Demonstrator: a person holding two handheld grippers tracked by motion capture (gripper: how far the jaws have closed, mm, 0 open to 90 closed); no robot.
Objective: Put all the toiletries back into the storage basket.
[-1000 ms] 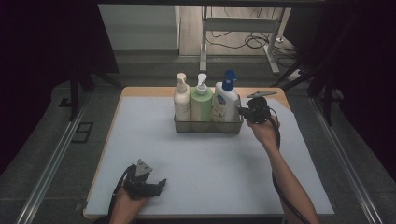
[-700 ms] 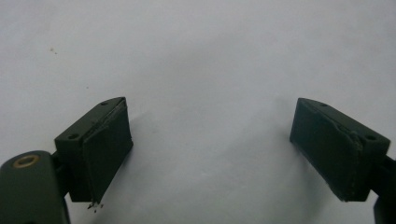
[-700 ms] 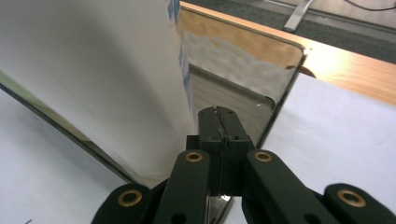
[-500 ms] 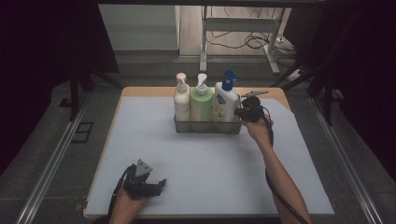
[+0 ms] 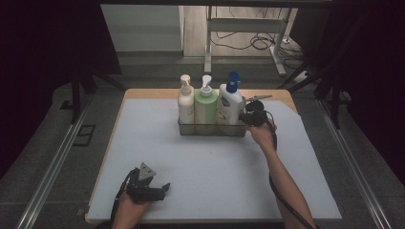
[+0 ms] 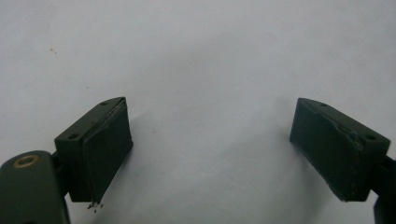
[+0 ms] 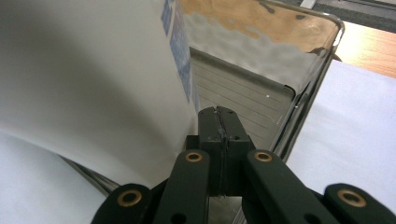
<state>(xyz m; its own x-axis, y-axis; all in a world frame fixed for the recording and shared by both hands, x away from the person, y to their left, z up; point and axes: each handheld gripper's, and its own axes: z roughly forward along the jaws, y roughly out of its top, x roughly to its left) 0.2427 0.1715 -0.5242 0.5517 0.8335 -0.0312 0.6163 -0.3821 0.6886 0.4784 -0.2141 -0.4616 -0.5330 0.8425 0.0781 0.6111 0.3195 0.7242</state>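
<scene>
Near the front left corner of the table (image 5: 143,143) rests the left gripper (image 5: 160,190), held in a hand. Its jaws stand wide apart with only the pale table top between them, as the left gripper view (image 6: 208,154) shows.

Toward the back edge, about in the middle, stands a shiny metal basket (image 5: 210,130). Three pump bottles stand upright in it, side by side and touching. From left to right they are a cream bottle (image 5: 185,102), a green bottle (image 5: 206,105) and a white bottle (image 5: 229,105) with a blue pump.

The right gripper (image 5: 244,117) is at the right end of the basket, close to the white bottle. Its jaws are pressed together with nothing between them. In the right gripper view the closed tips (image 7: 219,123) sit just inside the basket's end wall (image 7: 299,98), right beside the white bottle (image 7: 93,79). The bottle stands on one side of the tips and the basket wall on the other, so the gap is tight. The right hand (image 5: 261,133) reaches in from the front right.
</scene>
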